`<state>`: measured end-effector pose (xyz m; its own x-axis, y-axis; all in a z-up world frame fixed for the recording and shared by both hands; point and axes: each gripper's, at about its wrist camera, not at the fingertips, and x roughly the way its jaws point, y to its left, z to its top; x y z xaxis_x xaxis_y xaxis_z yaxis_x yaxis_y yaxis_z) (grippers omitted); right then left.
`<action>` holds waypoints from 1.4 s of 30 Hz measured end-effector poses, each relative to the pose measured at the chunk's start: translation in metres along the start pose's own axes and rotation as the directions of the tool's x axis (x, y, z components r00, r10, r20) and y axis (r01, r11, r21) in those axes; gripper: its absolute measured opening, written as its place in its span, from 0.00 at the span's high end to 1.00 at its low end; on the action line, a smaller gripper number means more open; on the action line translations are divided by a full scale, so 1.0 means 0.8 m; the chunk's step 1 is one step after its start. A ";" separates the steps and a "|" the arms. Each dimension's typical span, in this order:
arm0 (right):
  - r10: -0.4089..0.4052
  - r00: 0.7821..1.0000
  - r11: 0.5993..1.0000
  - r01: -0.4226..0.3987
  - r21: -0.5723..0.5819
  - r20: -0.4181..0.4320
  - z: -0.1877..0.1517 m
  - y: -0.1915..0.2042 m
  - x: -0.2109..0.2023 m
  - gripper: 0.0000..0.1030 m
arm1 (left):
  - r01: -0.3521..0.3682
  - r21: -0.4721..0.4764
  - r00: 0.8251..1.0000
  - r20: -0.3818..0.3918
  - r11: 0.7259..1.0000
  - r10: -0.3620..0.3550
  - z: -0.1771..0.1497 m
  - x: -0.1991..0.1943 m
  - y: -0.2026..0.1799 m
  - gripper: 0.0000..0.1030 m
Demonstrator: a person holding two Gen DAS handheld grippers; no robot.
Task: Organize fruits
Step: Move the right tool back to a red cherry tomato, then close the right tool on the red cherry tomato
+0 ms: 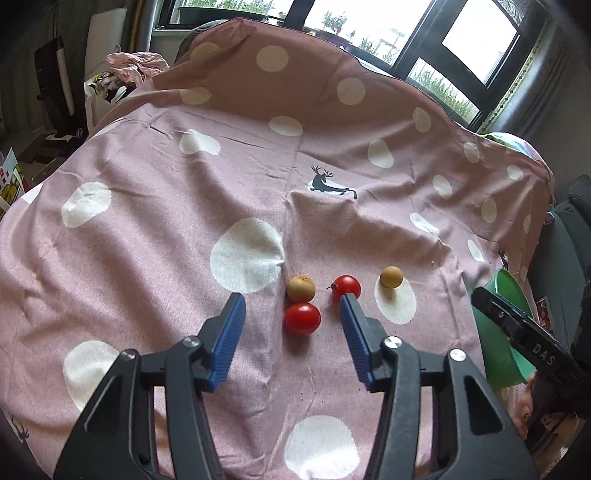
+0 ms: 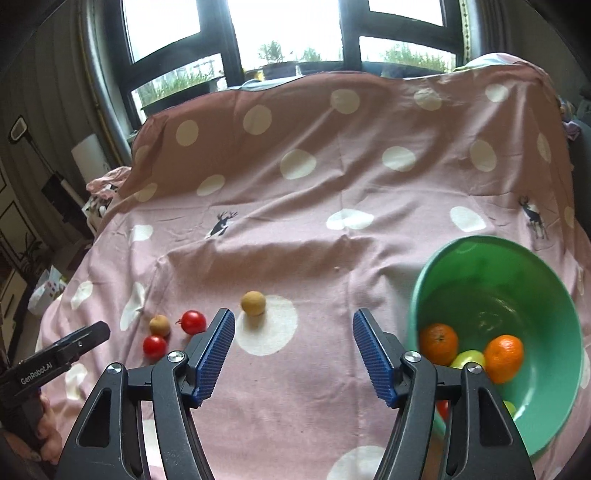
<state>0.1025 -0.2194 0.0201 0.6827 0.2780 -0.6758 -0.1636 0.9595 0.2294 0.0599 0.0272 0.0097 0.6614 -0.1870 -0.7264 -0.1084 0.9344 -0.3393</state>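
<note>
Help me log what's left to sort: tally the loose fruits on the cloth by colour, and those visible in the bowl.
Red on cloth: 2
Tan on cloth: 2
Orange in bowl: 2
Yellow-green in bowl: 1 fully seen; others partly hidden by the gripper
Total clearly visible: 7

Both wrist cameras look forward and down along their blue fingers, close over the pink spotted cloth (image 1: pixel 147 229), facing the windows (image 2: pixel 288 33) (upper frame). Both share the small fruits; each glimpses the other hand-held gripper at its edge.
</note>
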 end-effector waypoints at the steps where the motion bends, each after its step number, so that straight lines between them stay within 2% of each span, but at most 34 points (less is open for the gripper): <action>1: 0.020 1.000 1.000 -0.020 -0.003 -0.024 0.002 0.006 0.009 0.43 | 0.006 0.002 1.000 -0.005 1.000 -0.006 0.001 0.002 -0.001 0.57; 2: 0.042 0.998 0.999 -0.042 0.001 -0.050 0.004 0.011 0.018 0.48 | 0.012 0.001 1.000 -0.010 1.000 -0.012 0.002 0.005 -0.001 0.59; 5: 0.115 0.985 0.993 -0.110 0.050 -0.126 0.009 0.021 0.049 0.53 | 0.029 0.009 0.999 -0.027 1.000 -0.029 0.003 0.012 -0.005 0.63; 9: 0.216 0.952 0.974 -0.196 0.109 -0.216 0.012 0.037 0.083 0.64 | 0.047 0.038 0.996 -0.073 0.998 -0.044 0.000 0.027 -0.014 0.69; 12: 0.262 0.926 0.964 -0.237 0.124 -0.271 0.014 0.053 0.105 0.64 | 0.032 0.072 0.995 -0.098 0.997 -0.025 -0.003 0.039 -0.023 0.69; 15: 0.288 0.912 0.957 -0.264 0.120 -0.292 0.017 0.069 0.119 0.64 | 0.046 0.075 0.991 -0.132 0.996 -0.035 -0.005 0.051 -0.026 0.69; 18: 0.254 0.915 0.967 -0.238 0.088 -0.315 0.016 0.081 0.131 0.64 | 0.034 0.075 0.987 -0.159 0.997 -0.022 -0.006 0.063 -0.026 0.69; 20: 0.231 0.917 0.973 -0.220 0.070 -0.324 0.013 0.085 0.137 0.64 | 0.008 0.077 0.989 -0.150 0.997 0.003 -0.005 0.064 -0.024 0.69; 26: 0.252 0.905 0.968 -0.239 0.082 -0.343 0.009 0.084 0.149 0.64 | -0.009 0.061 0.976 -0.215 0.998 0.022 -0.009 0.080 -0.019 0.69; 34: 0.236 0.904 0.972 -0.226 0.071 -0.357 0.005 0.085 0.155 0.64 | -0.033 0.102 0.981 -0.189 0.994 0.052 -0.014 0.090 -0.031 0.72; 37: 0.228 0.909 0.973 -0.225 0.052 -0.348 0.003 0.088 0.154 0.70 | -0.034 0.109 0.982 -0.180 0.994 0.053 -0.015 0.090 -0.032 0.72; 42: 0.252 0.906 0.968 -0.239 0.078 -0.341 -0.001 0.082 0.148 0.70 | -0.047 0.121 0.982 -0.176 0.992 0.068 -0.016 0.085 -0.035 0.72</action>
<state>0.1721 -0.1234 -0.0450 0.3347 0.5090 -0.7931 -0.2663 0.8584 0.4385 0.0988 -0.0156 -0.0376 0.5113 -0.1736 -0.8417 -0.0484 0.9720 -0.2299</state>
